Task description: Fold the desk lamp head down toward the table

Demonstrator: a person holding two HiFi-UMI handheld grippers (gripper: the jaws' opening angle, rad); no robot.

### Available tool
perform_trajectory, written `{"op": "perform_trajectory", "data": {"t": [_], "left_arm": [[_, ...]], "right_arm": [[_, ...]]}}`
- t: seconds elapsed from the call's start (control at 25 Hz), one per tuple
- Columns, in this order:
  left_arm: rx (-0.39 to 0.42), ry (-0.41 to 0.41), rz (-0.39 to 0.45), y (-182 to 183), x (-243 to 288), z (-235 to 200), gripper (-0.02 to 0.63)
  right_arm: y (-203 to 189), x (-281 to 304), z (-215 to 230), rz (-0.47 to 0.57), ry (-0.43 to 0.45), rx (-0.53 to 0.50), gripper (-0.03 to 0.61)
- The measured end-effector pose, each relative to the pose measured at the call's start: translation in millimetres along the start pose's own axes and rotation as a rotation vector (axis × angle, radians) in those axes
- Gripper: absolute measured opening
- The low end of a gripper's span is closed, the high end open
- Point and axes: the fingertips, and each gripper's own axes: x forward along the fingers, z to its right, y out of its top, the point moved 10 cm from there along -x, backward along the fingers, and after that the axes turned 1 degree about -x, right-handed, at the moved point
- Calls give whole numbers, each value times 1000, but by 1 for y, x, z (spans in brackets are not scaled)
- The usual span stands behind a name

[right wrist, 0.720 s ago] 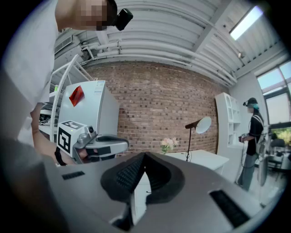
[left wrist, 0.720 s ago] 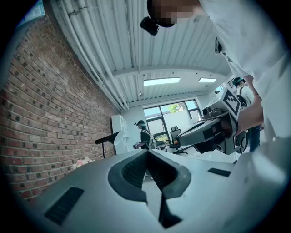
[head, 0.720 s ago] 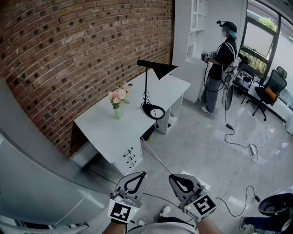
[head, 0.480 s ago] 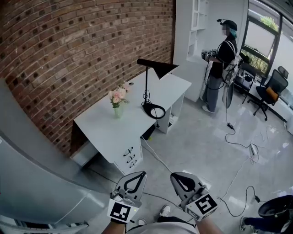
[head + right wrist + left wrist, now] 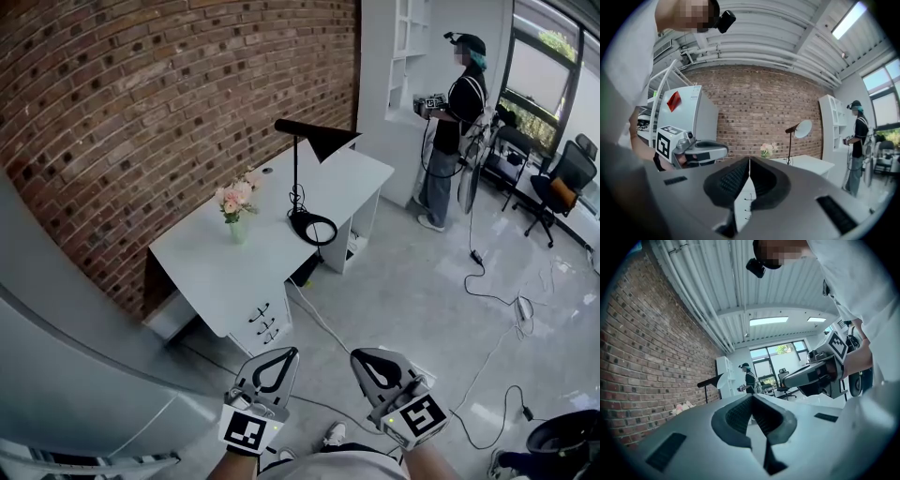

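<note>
A black desk lamp stands on the white desk [image 5: 211, 267], far ahead of me. Its cone head [image 5: 323, 141] sits high on a thin upright pole [image 5: 294, 178] above a ring base [image 5: 313, 228]. My left gripper [image 5: 283, 354] and right gripper [image 5: 361, 356] hang side by side low in the head view, over the floor and well short of the desk. Both are shut with nothing between the jaws. The lamp shows small in the left gripper view [image 5: 712, 380], beyond the shut left gripper [image 5: 752, 397]. In the right gripper view the lamp [image 5: 799, 129] appears beyond the shut right gripper [image 5: 749, 161].
A vase of pink flowers [image 5: 234, 206] stands on the desk left of the lamp. Desk drawers [image 5: 262, 323] face me. A grey cabinet [image 5: 75, 375] fills the left. A person [image 5: 450, 122] stands by white shelves [image 5: 398, 56]; cables [image 5: 506, 309] cross the floor near an office chair [image 5: 553, 187].
The head view has shifted slightly, so the desk and lamp sit a touch further left. Both grippers stay shut and low, almost where they were.
</note>
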Motion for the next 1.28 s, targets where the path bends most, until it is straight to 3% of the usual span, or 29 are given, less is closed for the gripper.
{"op": "perform_trajectory", "data": {"t": [0.2, 0.52, 1.28], "left_arm": [[-68, 55, -9, -3, 29, 8, 8], [-95, 112, -41, -5, 62, 22, 8], [-96, 106, 8, -6, 101, 19, 8]], "right_arm": [[-3, 0, 40, 1, 21, -5, 18], [-9, 0, 84, 4, 83, -30, 18], [-2, 1, 109, 18, 83, -43, 18]]}}
